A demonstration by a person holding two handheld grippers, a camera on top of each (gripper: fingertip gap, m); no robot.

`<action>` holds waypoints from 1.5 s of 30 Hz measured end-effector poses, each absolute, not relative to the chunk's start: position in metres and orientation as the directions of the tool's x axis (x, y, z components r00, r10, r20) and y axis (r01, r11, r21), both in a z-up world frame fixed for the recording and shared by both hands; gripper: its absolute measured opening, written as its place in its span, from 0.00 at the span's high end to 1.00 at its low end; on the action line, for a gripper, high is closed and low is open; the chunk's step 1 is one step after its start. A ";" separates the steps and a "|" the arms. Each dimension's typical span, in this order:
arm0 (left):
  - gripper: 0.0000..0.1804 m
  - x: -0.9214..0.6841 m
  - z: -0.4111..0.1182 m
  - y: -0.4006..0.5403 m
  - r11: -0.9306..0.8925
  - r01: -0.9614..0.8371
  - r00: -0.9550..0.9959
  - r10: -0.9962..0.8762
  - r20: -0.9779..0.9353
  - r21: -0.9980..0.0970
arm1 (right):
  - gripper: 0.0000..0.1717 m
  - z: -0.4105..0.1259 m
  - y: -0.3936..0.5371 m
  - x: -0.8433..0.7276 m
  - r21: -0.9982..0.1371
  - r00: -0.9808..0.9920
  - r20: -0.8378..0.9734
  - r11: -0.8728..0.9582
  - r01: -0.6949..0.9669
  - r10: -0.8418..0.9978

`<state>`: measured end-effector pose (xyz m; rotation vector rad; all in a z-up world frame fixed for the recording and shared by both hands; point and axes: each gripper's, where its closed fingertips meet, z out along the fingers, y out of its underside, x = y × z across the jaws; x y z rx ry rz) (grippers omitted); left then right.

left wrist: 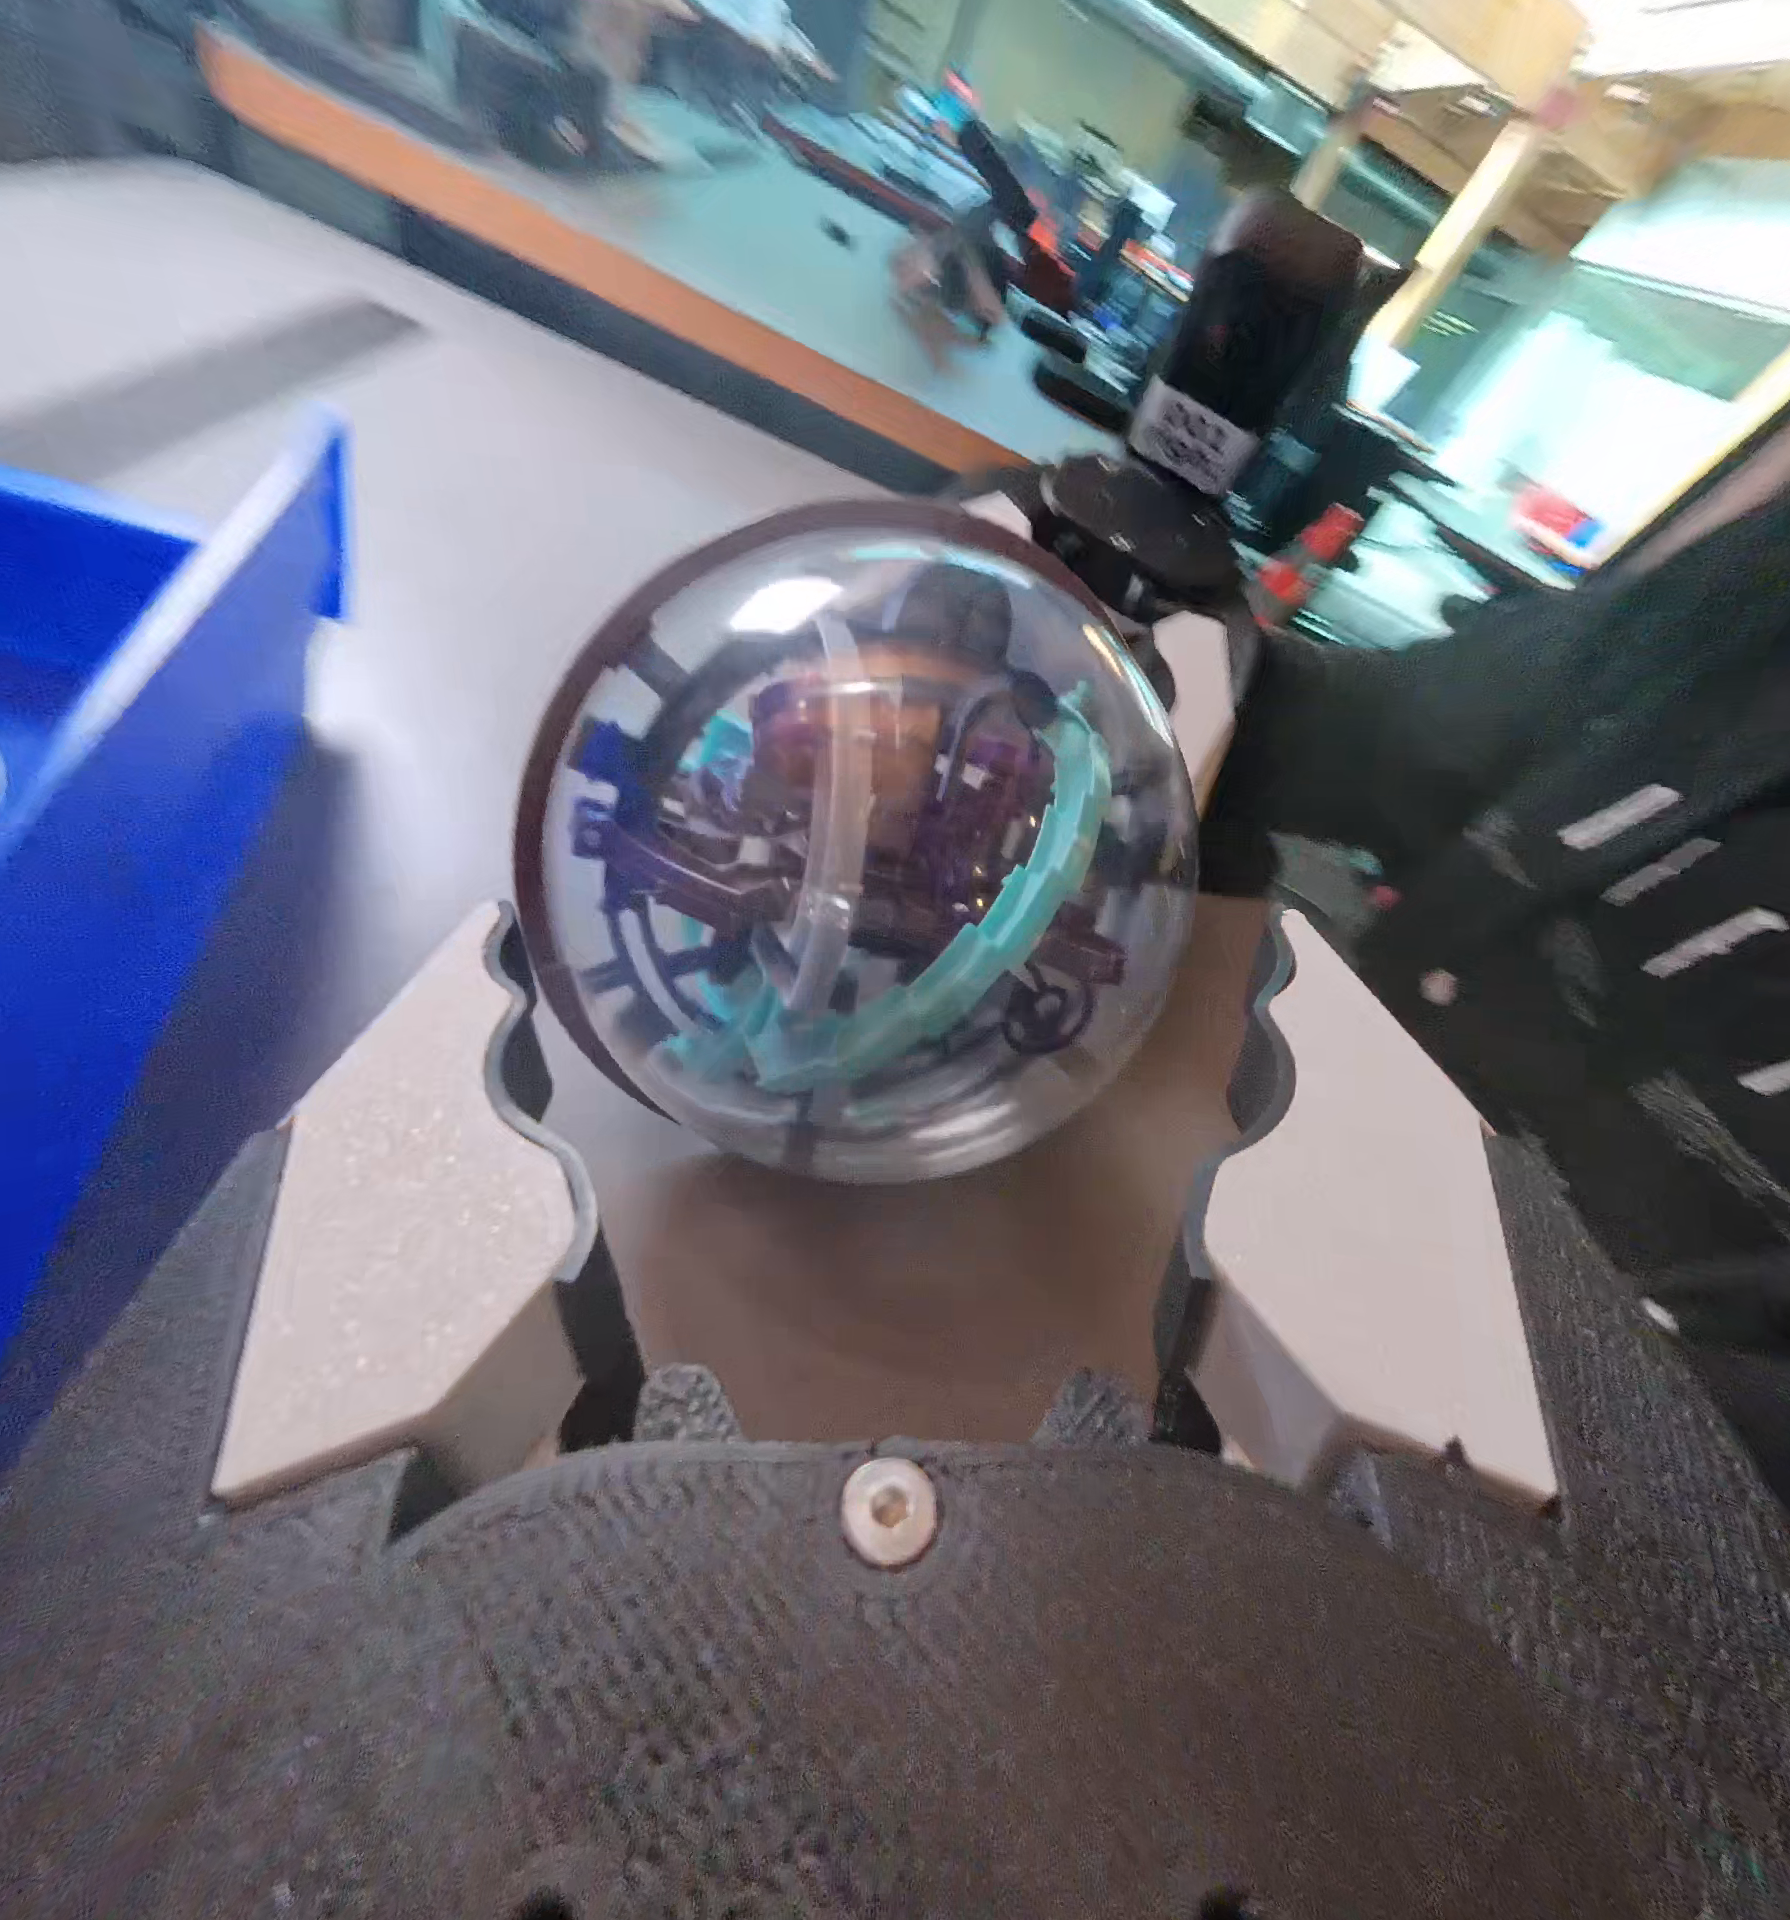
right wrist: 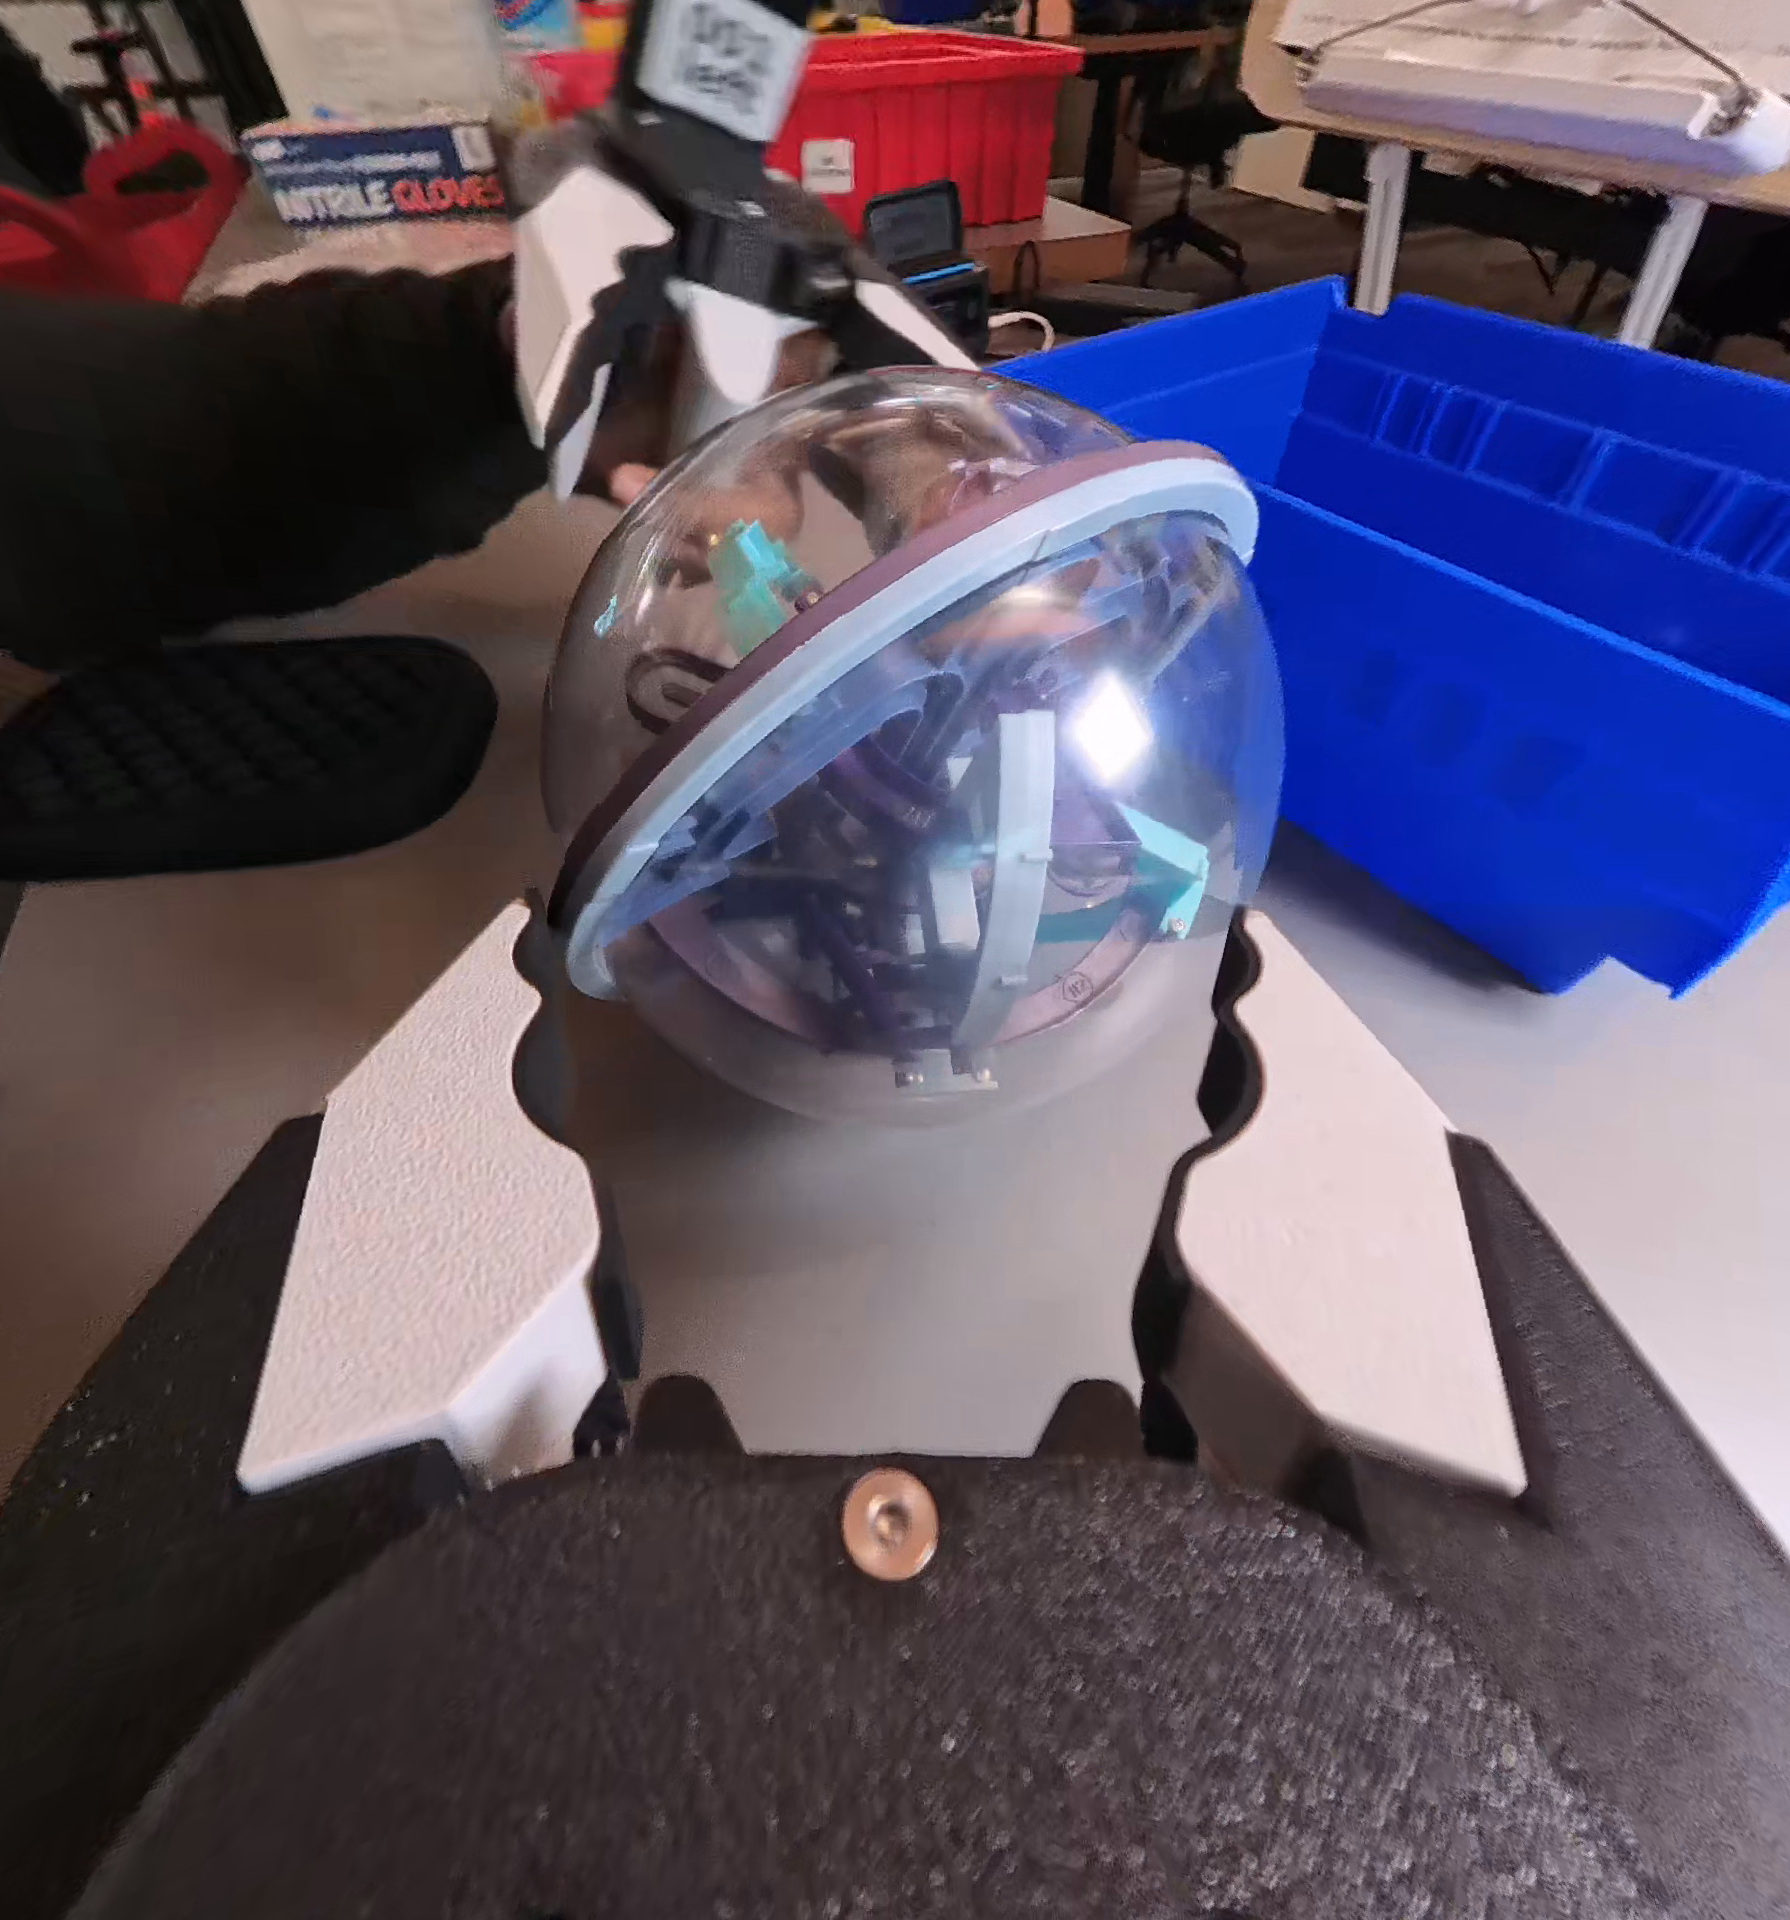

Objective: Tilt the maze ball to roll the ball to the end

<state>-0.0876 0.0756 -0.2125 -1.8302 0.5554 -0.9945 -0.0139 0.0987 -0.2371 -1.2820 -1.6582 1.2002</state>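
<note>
Here, the maze ball [right wrist: 912, 748]: a clear sphere with a pale blue and maroon equator ring running slantwise, teal and purple tracks packed inside. I cannot make out the small ball within. The sphere sits over the light grey table [right wrist: 1649, 1195], caught between my two tongs, which face each other across it.

My right gripper [right wrist: 886, 935] pinches the maze ball; its left fingertip [right wrist: 538, 935] presses at the ring's low end, and the other pad meets the clear shell.

My left gripper [left wrist: 896, 961] stands spread wide. Its left pad [left wrist: 517, 966] touches the maroon ring, while a gap shows between the sphere and the right pad [left wrist: 1275, 977]. This view is motion-blurred.

A blue plastic bin [right wrist: 1556, 665] with divider slots stands just beside the sphere. A black sleeve [left wrist: 1556, 831] reaches in behind it. A black mesh armrest [right wrist: 216, 748] lies at the table's edge.
</note>
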 end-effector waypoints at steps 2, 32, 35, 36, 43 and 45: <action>0.25 -0.088 -0.223 0.076 -0.502 -0.016 0.508 -0.749 0.425 -0.865 | 0.29 -0.238 0.093 -0.013 -0.939 -0.318 0.038 0.143 0.312 0.947; 0.16 -0.038 -0.242 0.076 -0.381 0.122 0.599 -0.708 0.374 -0.917 | 0.25 -0.235 0.089 -0.006 -0.915 -0.185 -0.064 0.016 0.402 0.981; 0.16 -0.036 -0.243 0.076 -0.393 0.138 0.590 -0.705 0.394 -0.909 | 0.24 -0.231 0.091 -0.005 -0.902 -0.198 -0.042 0.048 0.430 0.979; 0.16 -0.035 -0.243 0.076 -0.397 0.145 0.584 -0.705 0.402 -0.906 | 0.24 -0.228 0.091 -0.005 -0.899 -0.204 -0.032 0.061 0.434 0.978; 0.16 -0.029 -0.240 0.074 -0.383 0.152 0.575 -0.716 0.397 -0.911 | 0.24 -0.215 0.091 -0.003 -0.889 -0.238 0.045 0.147 0.434 0.970; 0.16 -0.030 -0.239 0.074 -0.359 0.139 0.585 -0.722 0.369 -0.923 | 0.24 -0.213 0.091 -0.003 -0.893 -0.242 0.076 0.174 0.416 0.967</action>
